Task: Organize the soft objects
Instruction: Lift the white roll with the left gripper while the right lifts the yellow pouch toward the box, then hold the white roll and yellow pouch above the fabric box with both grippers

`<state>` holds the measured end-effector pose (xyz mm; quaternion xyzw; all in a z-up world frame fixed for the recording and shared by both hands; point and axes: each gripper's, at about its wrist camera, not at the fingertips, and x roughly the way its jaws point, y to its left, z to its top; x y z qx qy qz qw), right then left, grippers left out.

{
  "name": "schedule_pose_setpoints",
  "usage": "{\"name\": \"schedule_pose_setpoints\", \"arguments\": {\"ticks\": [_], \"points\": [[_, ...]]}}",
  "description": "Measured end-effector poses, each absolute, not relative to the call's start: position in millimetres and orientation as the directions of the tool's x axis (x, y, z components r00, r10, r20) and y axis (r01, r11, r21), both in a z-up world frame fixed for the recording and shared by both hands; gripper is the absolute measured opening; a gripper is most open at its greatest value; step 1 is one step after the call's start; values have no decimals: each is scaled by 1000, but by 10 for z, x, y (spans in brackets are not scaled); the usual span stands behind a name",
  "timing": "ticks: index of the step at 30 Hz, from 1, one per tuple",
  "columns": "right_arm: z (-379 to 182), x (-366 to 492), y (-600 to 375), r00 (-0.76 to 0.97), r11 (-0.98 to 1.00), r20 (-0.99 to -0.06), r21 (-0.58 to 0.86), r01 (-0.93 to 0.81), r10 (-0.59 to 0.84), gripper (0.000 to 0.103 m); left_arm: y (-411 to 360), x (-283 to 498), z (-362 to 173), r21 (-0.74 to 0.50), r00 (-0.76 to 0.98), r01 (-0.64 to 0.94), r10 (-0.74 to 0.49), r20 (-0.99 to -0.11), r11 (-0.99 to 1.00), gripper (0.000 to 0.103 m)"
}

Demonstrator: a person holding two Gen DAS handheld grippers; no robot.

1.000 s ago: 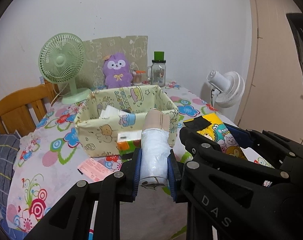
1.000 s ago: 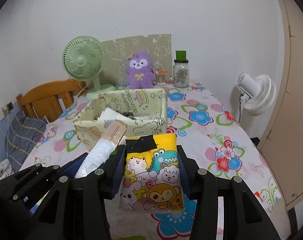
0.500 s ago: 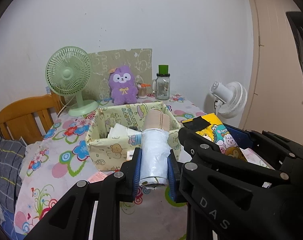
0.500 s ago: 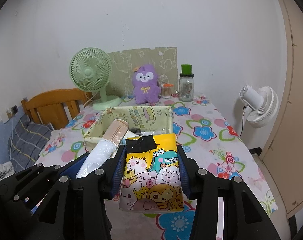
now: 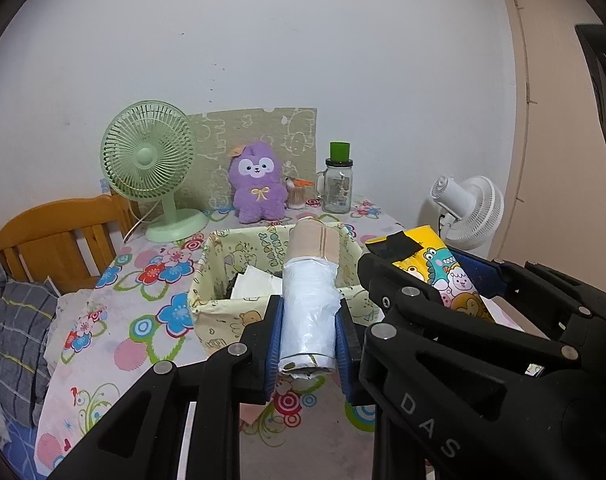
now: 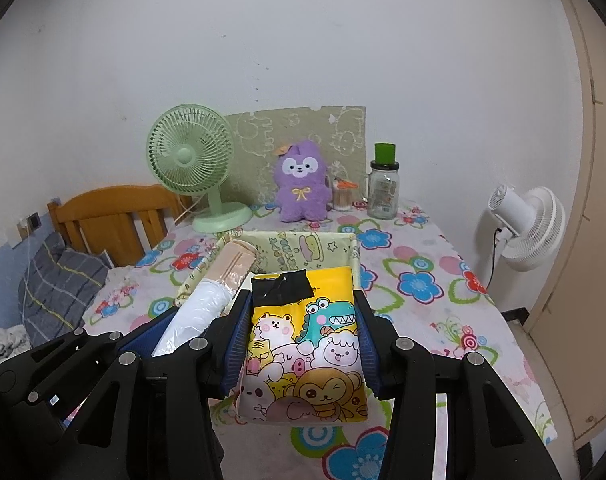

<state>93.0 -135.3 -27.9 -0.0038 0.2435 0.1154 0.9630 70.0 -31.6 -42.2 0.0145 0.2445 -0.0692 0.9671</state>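
In the left wrist view, the left hand-held gripper (image 5: pixel 307 334) is clenching a white plastic-wrapped roll with a beige end (image 5: pixel 310 300) between its blue pads, holding it lifted above the near edge of the floral-clothed surface (image 5: pixel 143 320), its beige end pointing over a pale yellow cartoon-print fabric basket (image 5: pixel 223 312) that is sitting mid-surface with white paper lying inside. To the right, the right hand-held gripper (image 5: pixel 463 280) is gripping a yellow cartoon-animal pack with black tape at its top (image 5: pixel 439 268). Along the far edge, a green desk fan (image 5: pixel 149 160), a purple plush toy (image 5: pixel 257 184) and a glass jar with a green lid (image 5: pixel 338 184) are standing in a row. In the right wrist view, the right hand-held gripper (image 6: pixel 301 344) is squeezing the yellow pack (image 6: pixel 303 344) by both sides, raised over the near edge just in front of the basket (image 6: pixel 315 246). The left hand-held gripper (image 6: pixel 171 332) is holding the roll (image 6: pixel 211 300) just beside it. A white fan (image 6: pixel 527 228) is standing off the right edge.
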Motion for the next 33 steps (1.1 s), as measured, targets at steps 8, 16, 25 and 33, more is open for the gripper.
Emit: {"name": "schedule_pose_setpoints", "arguments": {"ticks": [8, 16, 25, 33], "points": [[-265, 1086, -1281, 854, 972, -469, 53, -229, 227, 51, -254, 820, -403, -11, 873, 132, -122, -472, 991, 23], [-259, 1228, -1230, 851, 971, -471, 57, -233, 232, 51, -214, 967, -391, -15, 874, 125, -118, -472, 992, 23], [-257, 1467, -1190, 849, 970, -475, 57, -235, 233, 51, -187, 1170, -392, -21, 872, 115, -111, -477, 993, 23], [-280, 1724, -1185, 847, 969, -476, 63, -237, 238, 51, -188, 1417, -400, -4, 870, 115, -103, -481, 993, 23]]}}
